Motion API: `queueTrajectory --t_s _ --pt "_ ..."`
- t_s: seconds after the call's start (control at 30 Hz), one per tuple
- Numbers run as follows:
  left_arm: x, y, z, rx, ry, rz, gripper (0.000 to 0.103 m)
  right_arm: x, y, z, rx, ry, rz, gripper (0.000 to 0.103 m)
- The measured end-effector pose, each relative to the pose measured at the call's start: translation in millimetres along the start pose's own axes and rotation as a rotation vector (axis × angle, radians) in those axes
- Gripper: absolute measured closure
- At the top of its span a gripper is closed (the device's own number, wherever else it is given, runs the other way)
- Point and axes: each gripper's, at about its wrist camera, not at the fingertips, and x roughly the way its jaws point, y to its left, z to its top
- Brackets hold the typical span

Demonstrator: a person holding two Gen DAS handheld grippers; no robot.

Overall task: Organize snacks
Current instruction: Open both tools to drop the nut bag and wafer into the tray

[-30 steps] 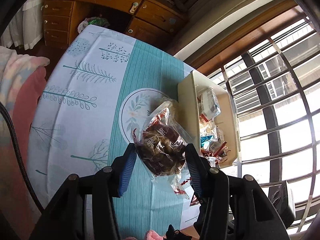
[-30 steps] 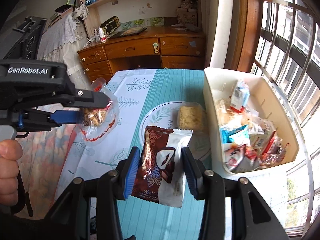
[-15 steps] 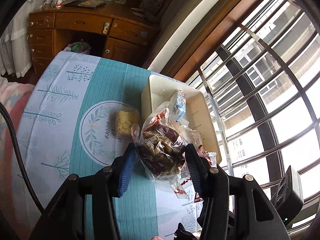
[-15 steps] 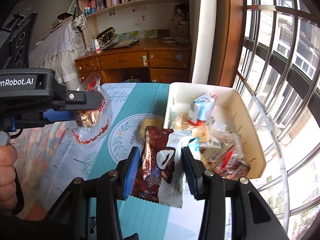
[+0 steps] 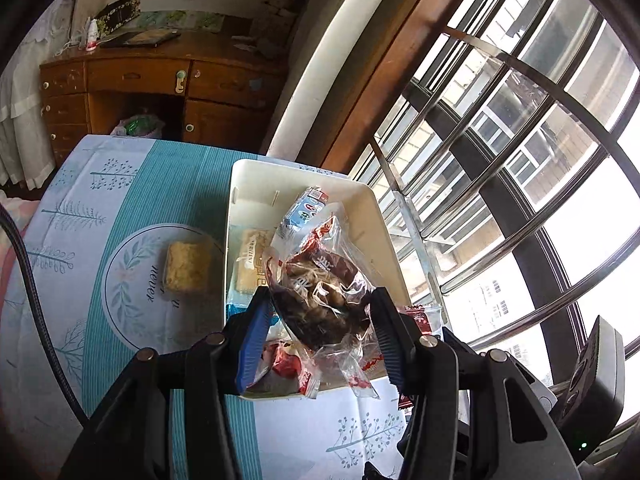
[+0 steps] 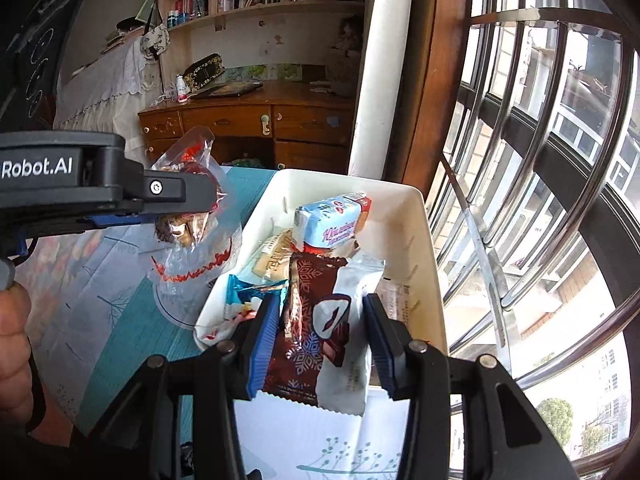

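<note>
Pinching a clear crinkly plastic bag of dark brown snacks with red print (image 5: 320, 300) between its blue pads, the left claw (image 5: 318, 336) holds it in the air above the near end of the cream rectangular plastic bin (image 5: 256, 172). In the right wrist view that same bag (image 6: 192, 232) hangs from the left claw (image 6: 176, 204) just beside the bin's left wall (image 6: 240, 276). The right claw (image 6: 320, 340) is pressed onto a brown-and-white foil wrapper with snowflake print (image 6: 320, 328), upright between its pads, over the bin's near edge. Inside the bin lie a light-blue wrapped packet (image 6: 332, 220) and other small wrappers. On the desk's teal-and-white leaf-patterned cloth (image 5: 132, 184), left of the bin, sits a pale yellow square cake in clear wrap (image 5: 187, 267).
</note>
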Motion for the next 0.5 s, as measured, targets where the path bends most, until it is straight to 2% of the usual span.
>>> queueTrajectory --t_s 0.23,0.3,0.37,0.5 --pt "27 -18 6 0.006 0.014 0.039 0.053 11 -30 -1 -0.002 0.005 -0.026 0.059" --pt "31 -21 7 0.002 0.017 0.048 0.046 13 -35 -1 -0.005 0.006 -0.026 0.059" --pt "32 -21 6 -0.008 0.016 0.058 0.025 15 -37 0 -0.011 0.008 -0.026 0.058" --pt "34 -12 5 -0.052 0.031 0.073 0.023 26 -36 -1 -0.042 0.039 -0.047 0.054"
